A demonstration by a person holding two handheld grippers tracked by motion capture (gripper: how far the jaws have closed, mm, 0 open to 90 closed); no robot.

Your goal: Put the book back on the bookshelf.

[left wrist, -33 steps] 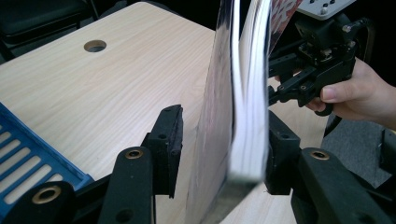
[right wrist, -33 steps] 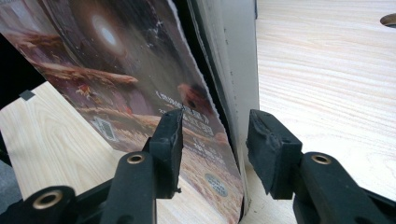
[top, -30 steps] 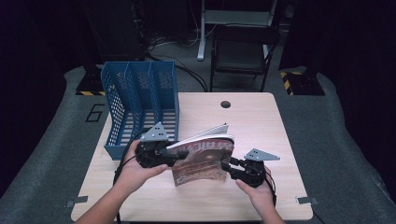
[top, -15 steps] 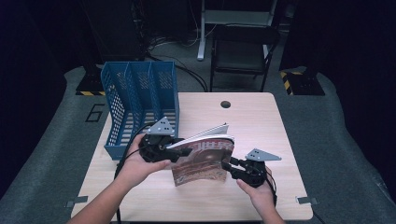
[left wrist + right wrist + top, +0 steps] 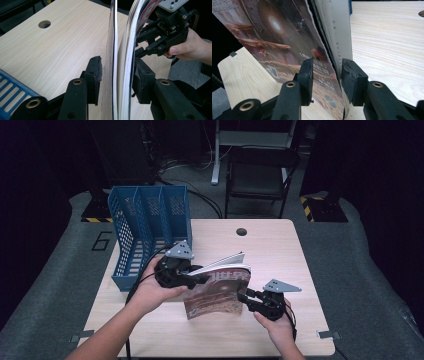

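Magazine stands on edge at the centre of the table, right of the blue file rack; my left fingers have been closing and pinch its spine, my right fingers clamp the lower corner; I'd lift both evenly so pages stay together

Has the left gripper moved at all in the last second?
Yes. The left gripper has crept right, away from the blue rack, its jaws closing on the magazine.

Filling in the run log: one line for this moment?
left gripper: closing on magazine | right gripper: closing on magazine | magazine: upright on table
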